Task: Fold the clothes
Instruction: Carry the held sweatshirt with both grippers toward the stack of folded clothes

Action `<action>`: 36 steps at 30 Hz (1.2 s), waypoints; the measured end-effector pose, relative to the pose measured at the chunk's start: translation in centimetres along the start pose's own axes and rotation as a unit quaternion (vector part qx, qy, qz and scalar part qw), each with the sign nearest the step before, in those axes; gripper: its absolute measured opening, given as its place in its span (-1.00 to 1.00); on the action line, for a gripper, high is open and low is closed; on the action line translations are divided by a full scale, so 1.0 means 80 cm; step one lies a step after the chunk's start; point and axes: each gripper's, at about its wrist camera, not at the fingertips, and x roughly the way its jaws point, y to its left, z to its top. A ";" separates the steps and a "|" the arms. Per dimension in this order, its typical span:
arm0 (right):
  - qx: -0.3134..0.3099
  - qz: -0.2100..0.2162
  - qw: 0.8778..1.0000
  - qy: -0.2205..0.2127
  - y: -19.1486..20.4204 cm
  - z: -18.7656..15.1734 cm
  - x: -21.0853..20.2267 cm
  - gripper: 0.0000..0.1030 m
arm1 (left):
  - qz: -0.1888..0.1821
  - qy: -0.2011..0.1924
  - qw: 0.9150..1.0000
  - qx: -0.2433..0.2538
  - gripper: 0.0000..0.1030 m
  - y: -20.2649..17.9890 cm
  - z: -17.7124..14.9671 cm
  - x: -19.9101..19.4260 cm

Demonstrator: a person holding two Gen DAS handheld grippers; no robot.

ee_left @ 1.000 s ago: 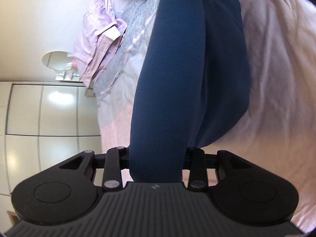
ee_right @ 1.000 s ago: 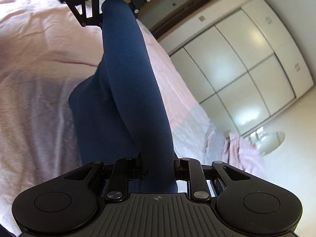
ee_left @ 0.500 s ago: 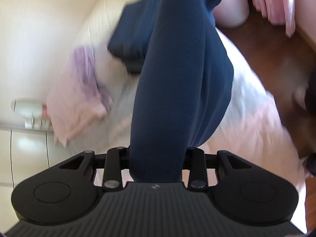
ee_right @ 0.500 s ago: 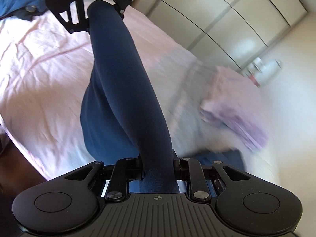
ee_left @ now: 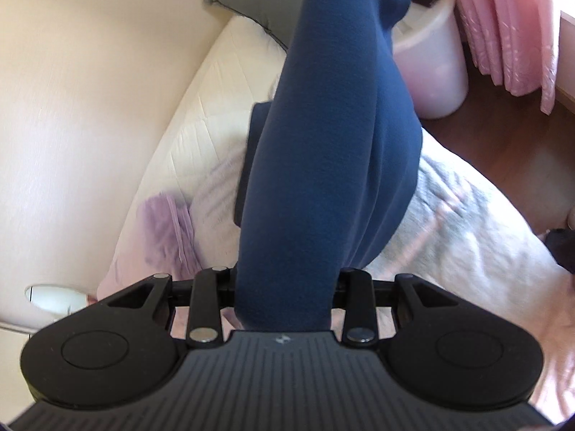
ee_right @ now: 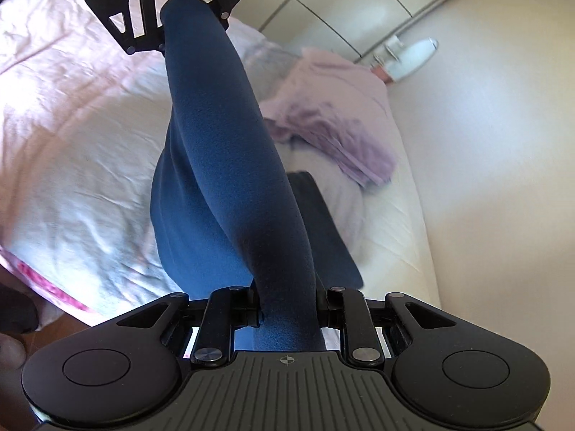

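A navy blue garment (ee_left: 323, 143) hangs stretched between my two grippers, sagging in a fold below the taut edge. My left gripper (ee_left: 284, 287) is shut on one end of it, the pads hidden by the cloth. My right gripper (ee_right: 287, 309) is shut on the other end of the navy garment (ee_right: 222, 165). In the right wrist view the left gripper (ee_right: 179, 18) shows at the top, clamped on the cloth. Below the hanging garment a folded navy piece (ee_right: 320, 226) lies on the bed, also seen as the folded navy piece (ee_left: 251, 143).
A crumpled lilac garment (ee_right: 341, 125) lies on the pale pink bed sheet (ee_right: 72, 107) near the wall. A white pillow (ee_left: 215, 89) and grey pillow (ee_left: 251, 3) are at the head end. A white bucket (ee_left: 431, 54) and pink curtain (ee_left: 503, 18) stand beyond the bed.
Both grippers rose and swung toward the head of the bed, carrying the navy garment off the sheet. The folded navy piece, pillows and bucket came into view.
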 end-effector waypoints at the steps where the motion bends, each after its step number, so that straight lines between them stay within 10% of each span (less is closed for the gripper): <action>1: 0.004 -0.001 1.000 0.005 -0.014 0.001 0.008 -0.60 | 0.000 -0.005 1.000 0.002 -0.39 0.012 -0.001 0.010; 11: 0.006 -0.042 0.999 0.012 -0.156 0.023 0.092 -0.60 | 0.038 -0.022 0.999 0.003 -0.39 0.167 0.020 0.112; 16: -0.021 -0.093 0.995 -0.019 -0.242 0.023 0.142 -0.60 | 0.137 -0.017 0.990 -0.017 -0.39 0.214 0.039 0.158; 21: -0.022 -0.139 0.987 -0.073 -0.243 -0.019 0.208 -0.59 | 0.124 0.008 0.992 -0.026 -0.37 0.132 0.022 0.269; 25: -0.029 -0.036 0.998 -0.036 -0.158 -0.093 0.319 -0.59 | 0.044 0.075 0.996 0.000 -0.36 0.001 0.000 0.374; 27: -0.044 0.028 0.999 -0.006 -0.109 -0.127 0.359 -0.59 | 0.100 0.071 0.992 0.037 -0.37 -0.041 -0.007 0.386; 36: -0.049 -0.013 0.999 -0.012 -0.087 -0.151 0.335 -0.42 | 0.123 0.041 0.991 0.014 -0.28 -0.032 -0.019 0.358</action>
